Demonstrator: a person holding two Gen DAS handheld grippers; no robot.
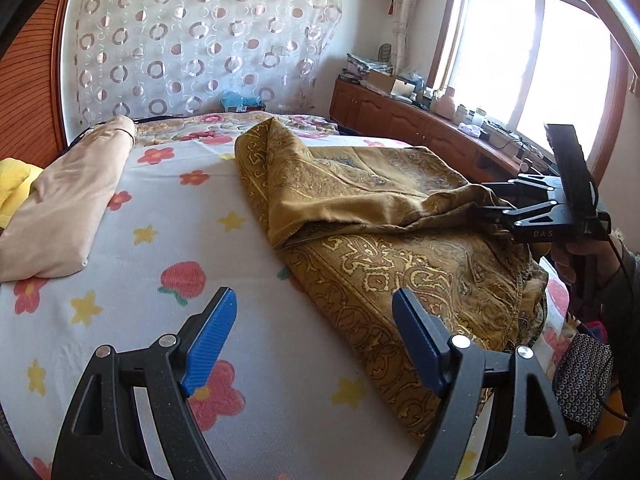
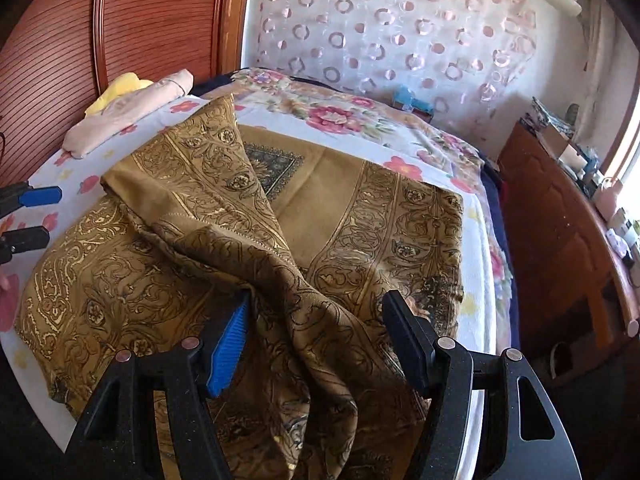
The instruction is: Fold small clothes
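An ochre cloth [image 1: 400, 276] with a gold paisley pattern lies spread on the flowered bed sheet [image 1: 160, 240]. One flap of it is folded over into a raised ridge. My left gripper [image 1: 314, 296] hovers open above the bare sheet beside the cloth's left edge, with nothing between its blue pads. It also shows at the left border of the right wrist view, left gripper [image 2: 54, 214]. My right gripper [image 2: 316, 300] stands wide over the near side of the cloth [image 2: 328, 232]. A bunched ridge of cloth runs between its fingers, and the pads do not press on it. A hand holds this right gripper [image 1: 480, 204].
A folded beige garment [image 1: 68, 200] lies at the bed's left side near a yellow item [image 1: 12, 188] and the wooden headboard [image 2: 60, 40]. A wooden cabinet [image 2: 560, 220] with clutter runs under the window. A dark dotted cloth [image 1: 584, 376] hangs near the right edge.
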